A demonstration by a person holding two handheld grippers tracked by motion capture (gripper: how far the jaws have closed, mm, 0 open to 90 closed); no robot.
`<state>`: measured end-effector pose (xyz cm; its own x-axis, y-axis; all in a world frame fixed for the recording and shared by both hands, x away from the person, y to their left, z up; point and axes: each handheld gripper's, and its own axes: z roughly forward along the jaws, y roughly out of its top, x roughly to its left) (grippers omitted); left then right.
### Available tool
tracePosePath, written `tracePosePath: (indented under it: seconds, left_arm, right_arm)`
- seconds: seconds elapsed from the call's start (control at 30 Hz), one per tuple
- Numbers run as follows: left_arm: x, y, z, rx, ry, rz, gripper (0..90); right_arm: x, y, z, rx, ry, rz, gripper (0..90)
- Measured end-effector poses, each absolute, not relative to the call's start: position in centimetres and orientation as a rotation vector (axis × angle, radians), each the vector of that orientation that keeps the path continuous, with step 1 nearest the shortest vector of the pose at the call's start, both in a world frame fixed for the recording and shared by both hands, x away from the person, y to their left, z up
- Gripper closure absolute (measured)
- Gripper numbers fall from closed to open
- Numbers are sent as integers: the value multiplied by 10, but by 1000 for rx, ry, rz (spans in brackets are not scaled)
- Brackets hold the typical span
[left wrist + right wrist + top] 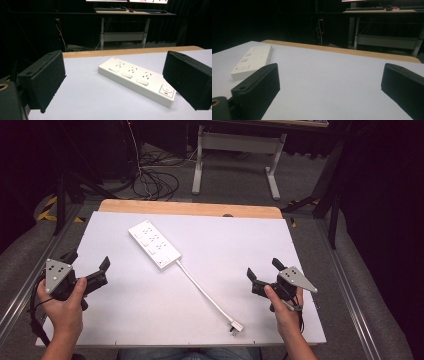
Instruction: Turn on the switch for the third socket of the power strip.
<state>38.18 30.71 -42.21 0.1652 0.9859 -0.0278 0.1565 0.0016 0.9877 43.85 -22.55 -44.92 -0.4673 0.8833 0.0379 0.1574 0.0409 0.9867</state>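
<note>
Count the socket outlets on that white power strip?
3, in a row along the power strip: one at the far end, one in the middle, one nearest the switch end. Each has a rocker beside it. None looks hidden.

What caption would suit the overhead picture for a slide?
Two hand-held grippers, left and right, fingers open, flank a white power strip with its plug on a table.

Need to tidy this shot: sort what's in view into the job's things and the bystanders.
In the job: power strip, its cord and plug, left gripper, right gripper, both open and empty.
Just about: white desk frame, floor cables, keyboard.
</note>
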Motion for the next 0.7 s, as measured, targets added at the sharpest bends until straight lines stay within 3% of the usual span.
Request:
tracePosePath:
  seconds: [0.7]
  left_arm:
    - [382, 305, -423, 1406, 1169, 980, 71]
  right_arm:
    - [439, -226, -449, 1048, 1703, 1479, 24]
